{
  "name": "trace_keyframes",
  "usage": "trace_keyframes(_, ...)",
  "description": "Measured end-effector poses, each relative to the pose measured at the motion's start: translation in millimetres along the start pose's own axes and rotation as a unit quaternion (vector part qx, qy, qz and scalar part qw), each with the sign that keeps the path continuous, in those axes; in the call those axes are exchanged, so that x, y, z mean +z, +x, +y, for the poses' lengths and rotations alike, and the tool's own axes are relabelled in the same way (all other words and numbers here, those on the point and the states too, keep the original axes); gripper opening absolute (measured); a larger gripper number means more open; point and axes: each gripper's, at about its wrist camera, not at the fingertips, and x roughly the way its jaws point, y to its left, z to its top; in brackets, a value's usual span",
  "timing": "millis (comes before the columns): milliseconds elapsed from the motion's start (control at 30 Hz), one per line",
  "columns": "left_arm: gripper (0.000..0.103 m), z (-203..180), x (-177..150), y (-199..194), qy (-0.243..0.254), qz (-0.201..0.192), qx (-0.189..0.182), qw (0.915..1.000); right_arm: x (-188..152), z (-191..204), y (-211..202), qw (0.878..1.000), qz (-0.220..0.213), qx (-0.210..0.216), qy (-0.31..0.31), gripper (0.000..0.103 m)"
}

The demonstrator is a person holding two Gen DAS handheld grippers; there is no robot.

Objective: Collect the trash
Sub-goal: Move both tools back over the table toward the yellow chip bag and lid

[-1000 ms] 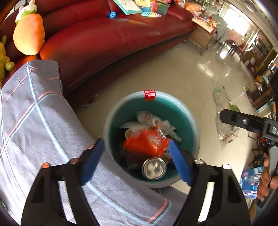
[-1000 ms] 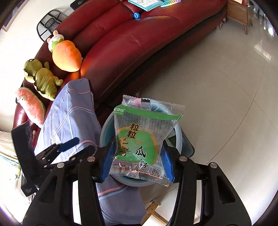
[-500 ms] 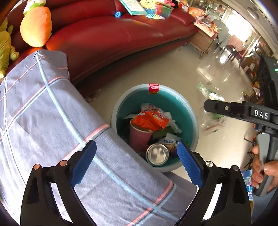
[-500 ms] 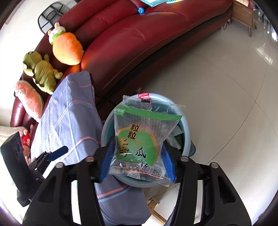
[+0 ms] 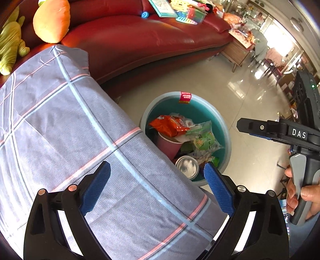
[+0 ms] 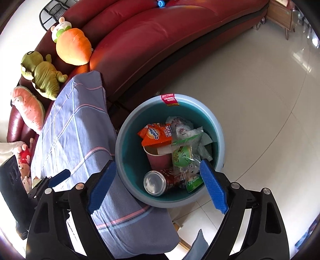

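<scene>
Left wrist view only: the right gripper (image 5: 243, 125) from the side, over the floor just right of the bin, with a hand (image 5: 302, 195) on its grey trigger; a wooden side table (image 5: 238, 53) and books (image 5: 162, 8) at the far end of the sofa.
Right wrist view only: three plush toys along the sofa arm, namely an orange carrot (image 6: 73, 49), a green dinosaur (image 6: 43, 77) and a pink one (image 6: 29, 109); the left gripper (image 6: 58, 178) low at the left, over the checked cloth.
Left gripper (image 5: 157, 189): blue pads spread wide, nothing between them, above the checked cloth (image 5: 66, 128) at the bin's near-left rim.
Right gripper (image 6: 158, 185): jaws wide apart, empty, hanging over the near rim of the bin.
Bin (image 6: 219, 128): round, pale blue rim, teal inside, on the tiled floor (image 6: 260, 90) between the red sofa (image 6: 150, 40) and the cloth.
Green snack packet (image 6: 185, 155): lies loose inside the bin, at its right side, on top of the other trash.
Other trash in bin: orange wrapper (image 6: 157, 136) towards the far side, pink paper cup (image 6: 160, 158) in the middle, drinks can (image 6: 155, 183) at the near side, clear wrappers behind.
Writing: "Ovaltine" on the orange wrapper; "DAS" on the right gripper's body; Chinese characters on the green packet; a red sticker (image 6: 170, 99) on the bin's far rim, print too small to read.
</scene>
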Motion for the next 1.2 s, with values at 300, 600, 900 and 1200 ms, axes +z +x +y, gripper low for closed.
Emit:
trace_keyframes(300, 0.095, 18, -15, -28, -0.013, -0.018, 0.002, 0.9997, -11, 28, -7, 1.0, 0.007, -0.009, -0.022, 0.083)
trace_keyframes(600, 0.095, 62, -41, -66, -0.049, -0.045, 0.02, 0.9976, -26, 94, -4, 0.997, 0.015, 0.002, -0.072, 0.083)
trace_keyframes(900, 0.096, 120, -78, -110, -0.099, -0.078, 0.034, 0.9914, -49, 173, 4, 0.99, 0.032, 0.007, -0.138, 0.083)
trace_keyframes(1200, 0.096, 213, -135, -158, -0.182, -0.103, 0.079, 0.9746, -84, 274, 30, 0.974, 0.069, 0.02, -0.214, 0.083)
